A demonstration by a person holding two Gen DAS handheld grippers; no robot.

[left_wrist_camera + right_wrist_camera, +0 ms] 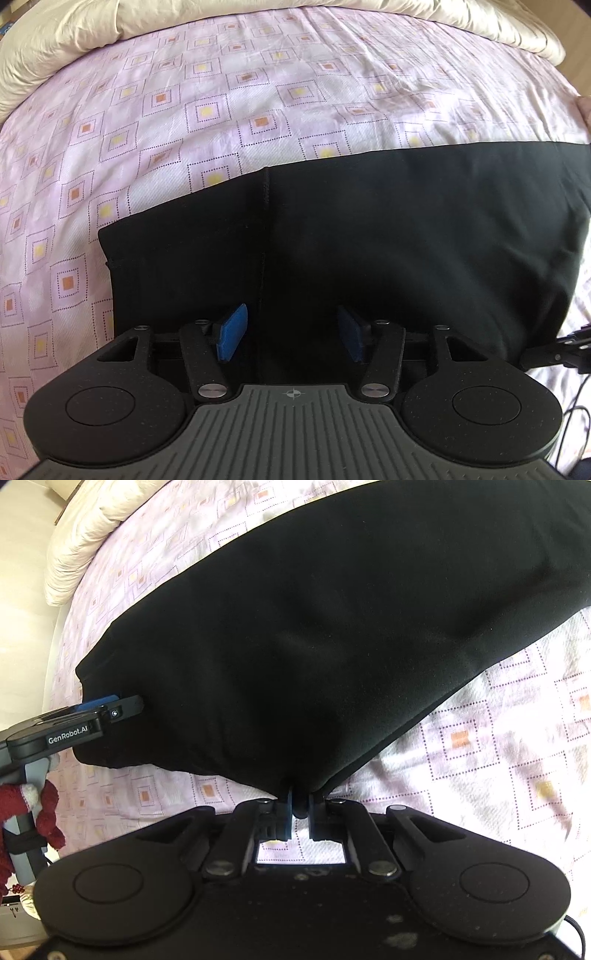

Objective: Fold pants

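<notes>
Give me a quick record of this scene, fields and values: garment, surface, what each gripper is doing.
garment: black pants, spread on the bed
surface: pink patterned sheet, cream duvet at far edge
left gripper: open, pads either side of the fabric, not pinching
right gripper: shut on the pants' near edge
fold state: cannot tell

1. "GenRobot.AI" stands in white letters on the black side of the left gripper [127, 705], seen in the right wrist view.
2. A small crosshair sign is on the grey ribbed plate [293, 394] in the left wrist view.
</notes>
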